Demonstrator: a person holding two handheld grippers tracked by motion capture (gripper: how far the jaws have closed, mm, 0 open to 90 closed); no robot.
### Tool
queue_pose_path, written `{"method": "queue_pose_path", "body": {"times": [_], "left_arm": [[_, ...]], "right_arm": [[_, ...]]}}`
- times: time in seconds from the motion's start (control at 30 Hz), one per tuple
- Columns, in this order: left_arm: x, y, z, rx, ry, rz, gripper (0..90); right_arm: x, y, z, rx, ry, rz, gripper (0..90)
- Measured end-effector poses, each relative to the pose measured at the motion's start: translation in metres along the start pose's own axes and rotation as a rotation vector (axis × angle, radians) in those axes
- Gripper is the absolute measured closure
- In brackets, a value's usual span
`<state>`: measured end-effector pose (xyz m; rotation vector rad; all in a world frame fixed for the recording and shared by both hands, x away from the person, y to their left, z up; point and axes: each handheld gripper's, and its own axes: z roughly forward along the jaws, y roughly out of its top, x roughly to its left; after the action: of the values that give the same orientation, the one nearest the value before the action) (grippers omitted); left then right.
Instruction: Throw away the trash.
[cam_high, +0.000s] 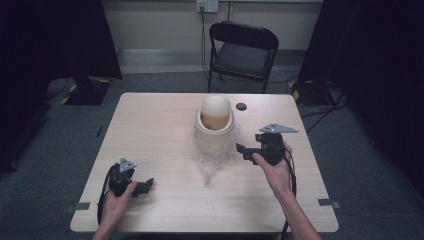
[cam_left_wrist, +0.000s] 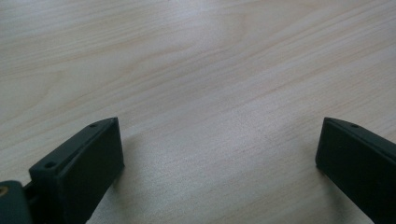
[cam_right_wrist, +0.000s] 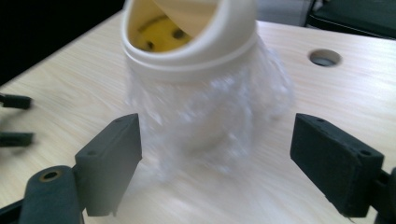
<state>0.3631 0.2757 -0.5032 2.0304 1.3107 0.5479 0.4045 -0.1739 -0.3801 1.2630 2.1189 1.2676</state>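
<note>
A pale wood counter (cam_high: 165, 125) with a round cable hole (cam_high: 241, 106) stands on grey carpet (cam_high: 60, 150). Behind it sits a black folding chair (cam_high: 242, 52) against a light wall (cam_high: 160, 22) — a socket (cam_high: 207, 5) up there, its cable (cam_high: 203, 45) hanging down. Dark panels (cam_high: 55, 35) flank both sides, perhaps curtains — too dim to tell. Tape marks (cam_high: 80, 206) lie by the counter's near corners.
</note>
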Motion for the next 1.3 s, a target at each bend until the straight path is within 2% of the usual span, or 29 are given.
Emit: {"method": "queue_pose_path", "body": {"times": [0.03, 0.27, 0.43, 0.8, 1.03, 1.13, 1.23, 1.3], "left_arm": [[0.000, 0.000, 0.000, 0.000, 0.000, 0.000, 0.3], [0.000, 0.000, 0.000, 0.001, 0.001, -0.001, 0.3], [0.000, 0.000, -0.001, 0.001, 0.004, 0.001, 0.3], [0.001, -0.001, -0.001, 0.000, -0.001, 0.003, 0.4], [0.001, -0.001, -0.001, 0.000, -0.002, 0.003, 0.4], [0.001, -0.001, -0.001, 0.001, -0.002, 0.003, 0.3], [0.002, -0.001, -0.001, 0.000, -0.004, 0.003, 0.4], [0.002, -0.001, -0.001, 0.000, -0.005, 0.003, 0.4]], "right_arm": [[-0.001, -0.003, -0.003, 0.004, -0.016, -0.004, 15.6], [-0.013, -0.028, -0.018, 0.030, -0.044, 0.016, 15.6], [-0.027, -0.051, -0.023, 0.061, -0.066, 0.054, 15.6], [-0.053, -0.095, -0.027, 0.126, -0.117, 0.127, 15.6], [-0.071, -0.120, -0.024, 0.171, -0.170, 0.153, 15.6], [-0.077, -0.127, -0.022, 0.192, -0.187, 0.163, 15.6], [-0.081, -0.132, -0.022, 0.210, -0.221, 0.153, 15.5], [-0.083, -0.133, -0.022, 0.201, -0.230, 0.158, 15.5]]}}
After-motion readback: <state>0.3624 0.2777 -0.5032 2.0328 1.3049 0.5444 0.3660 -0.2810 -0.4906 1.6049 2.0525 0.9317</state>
